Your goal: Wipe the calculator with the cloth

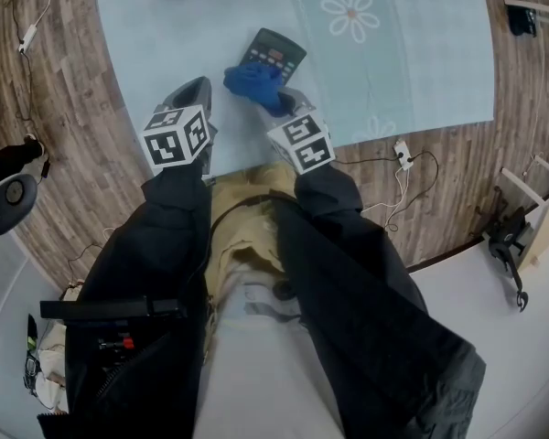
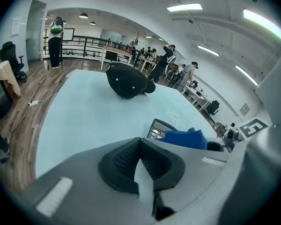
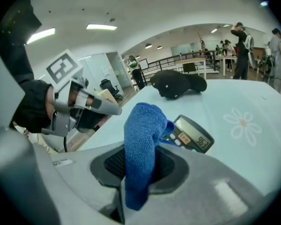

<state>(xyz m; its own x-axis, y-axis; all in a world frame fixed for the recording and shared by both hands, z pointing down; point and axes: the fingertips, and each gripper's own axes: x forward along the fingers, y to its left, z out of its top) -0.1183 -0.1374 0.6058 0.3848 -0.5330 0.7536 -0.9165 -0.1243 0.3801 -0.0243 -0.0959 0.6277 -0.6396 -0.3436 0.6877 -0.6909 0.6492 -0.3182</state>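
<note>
At the far left, bare wooden floor (image 1: 82, 71) runs beside the pale blue mat (image 1: 412, 62). Over the mat's near edge we see the left gripper (image 1: 197, 85). In its own view the left gripper (image 2: 139, 142) has its two ribbed pads pressed together at the tips, with nothing between them (only a thin pale sliver shows along the seam). It hangs above the mat and touches neither task thing.

Just to its right is the blue cloth (image 1: 253, 82), bunched up and pinched in the right gripper (image 1: 282, 99). In the right gripper's own view the pads (image 3: 166, 165) close on the cloth (image 3: 143, 139), which stands up in a thick fold above them and hangs down a little on the camera side. From the left gripper's view the cloth (image 2: 187, 138) sits just in front of the calculator (image 2: 158, 128).

The calculator (image 1: 276, 53) lies flat on the mat, tilted, with its display end away from us. The cloth meets its near left corner. We cannot tell how firmly it presses. In the right gripper's view the calculator (image 3: 192, 134) shows its lit display and some keys just past the cloth.

Further right, a white daisy (image 1: 350, 12) is printed on the mat, and a power strip (image 1: 403, 154) lies on the floor.
</note>
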